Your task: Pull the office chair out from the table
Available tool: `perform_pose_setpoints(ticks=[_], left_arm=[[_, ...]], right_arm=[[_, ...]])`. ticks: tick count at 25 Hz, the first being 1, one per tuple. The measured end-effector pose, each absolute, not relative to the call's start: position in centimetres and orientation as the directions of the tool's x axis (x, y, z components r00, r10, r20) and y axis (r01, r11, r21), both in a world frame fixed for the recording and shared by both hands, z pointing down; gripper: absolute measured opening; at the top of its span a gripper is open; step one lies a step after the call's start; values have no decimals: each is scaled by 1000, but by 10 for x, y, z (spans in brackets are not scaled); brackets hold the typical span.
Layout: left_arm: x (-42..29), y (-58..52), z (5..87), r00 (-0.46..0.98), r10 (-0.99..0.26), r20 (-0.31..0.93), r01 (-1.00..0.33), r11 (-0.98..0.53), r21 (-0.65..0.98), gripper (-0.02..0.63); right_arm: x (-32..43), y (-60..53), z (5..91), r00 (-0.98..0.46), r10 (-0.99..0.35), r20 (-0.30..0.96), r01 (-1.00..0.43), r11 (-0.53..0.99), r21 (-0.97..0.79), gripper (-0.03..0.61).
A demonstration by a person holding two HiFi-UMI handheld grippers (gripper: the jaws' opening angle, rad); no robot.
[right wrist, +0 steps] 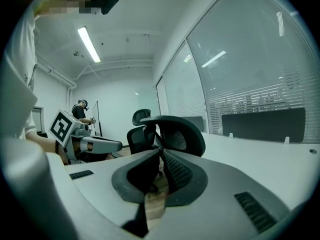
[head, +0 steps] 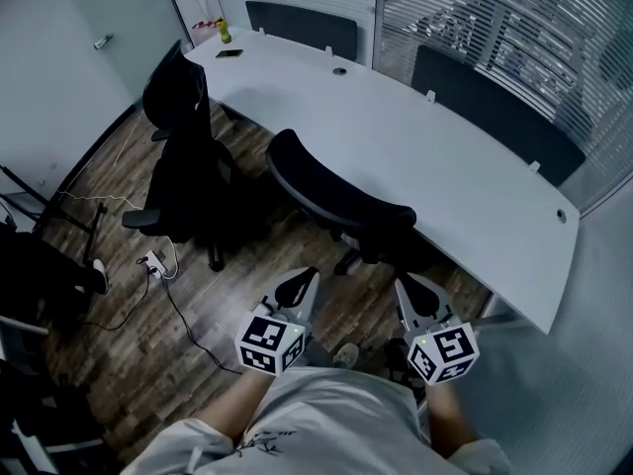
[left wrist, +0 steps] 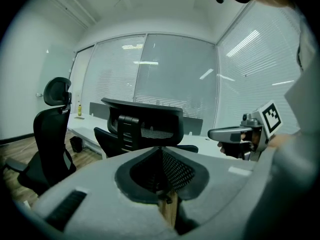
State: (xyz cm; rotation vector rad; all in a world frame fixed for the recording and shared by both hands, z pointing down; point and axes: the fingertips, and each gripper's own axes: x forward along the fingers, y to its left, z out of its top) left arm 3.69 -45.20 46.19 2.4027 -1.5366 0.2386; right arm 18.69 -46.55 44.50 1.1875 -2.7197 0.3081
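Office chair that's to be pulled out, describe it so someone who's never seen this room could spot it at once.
Find the long curved white table running across the room. The office chair is the black one pushed in at its near edge. The other black chair is not tucked in: it stands out on the wood floor by the table's far end.
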Motion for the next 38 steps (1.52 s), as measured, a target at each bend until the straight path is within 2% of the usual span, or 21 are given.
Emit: perform_pose_setpoints(ticks=[5,13,26,38], left_arm=[[27,-458,460,403,-865,299,-915,-380,134,46],[8,-481,463,393,-864,314,-919,-368,140,110],[-3,-535,486,427,-834,348,-904,-389,176,292],[1,-569,490,490,-801,345,-872,-458,174,324]], right_arm=[[187,-476,444,-680,-698,224,-730,672,-121,14],[194,-504,440,-635,-737,231,-769,632,-99,67],[184,-552,454,-622,-727,291,-775,624,-98,205],[183,-585,458,-598,-735,319,-778,628,-8,233]])
